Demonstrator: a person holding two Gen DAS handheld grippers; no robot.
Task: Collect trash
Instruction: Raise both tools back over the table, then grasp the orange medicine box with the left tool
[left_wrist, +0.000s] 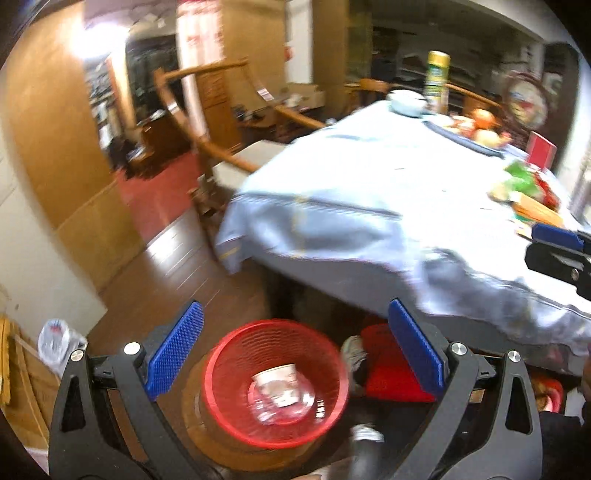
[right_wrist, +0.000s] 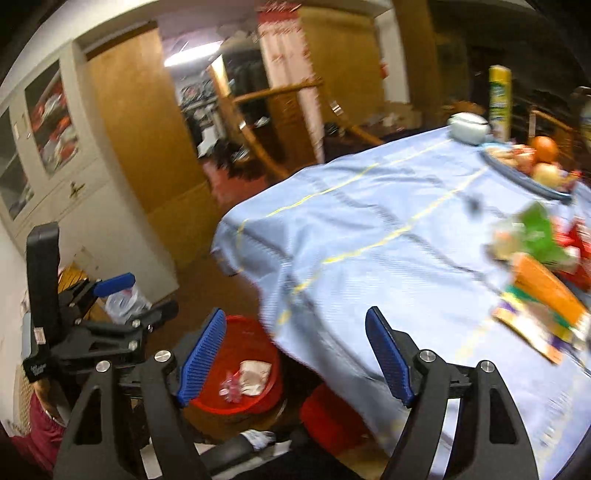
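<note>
A table draped in a pale blue cloth (right_wrist: 369, 229) fills the right of both views. At its foot, on the dark wood floor, stands a red mesh bin (left_wrist: 275, 384) holding a paper cup (left_wrist: 277, 384) and clear wrapping. Wrappers and cartons (right_wrist: 539, 273) lie heaped near the table's right edge — beyond them, a fruit plate (right_wrist: 532, 170). The left gripper (left_wrist: 295, 354) hovers above the bin, fingers spread wide, empty. The right gripper (right_wrist: 295, 358) — likewise wide apart, empty — hangs over the table's corner.

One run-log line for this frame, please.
left gripper: open, empty, above red bin | right gripper: open, empty | bin: cup inside | wrappers on table
</note>
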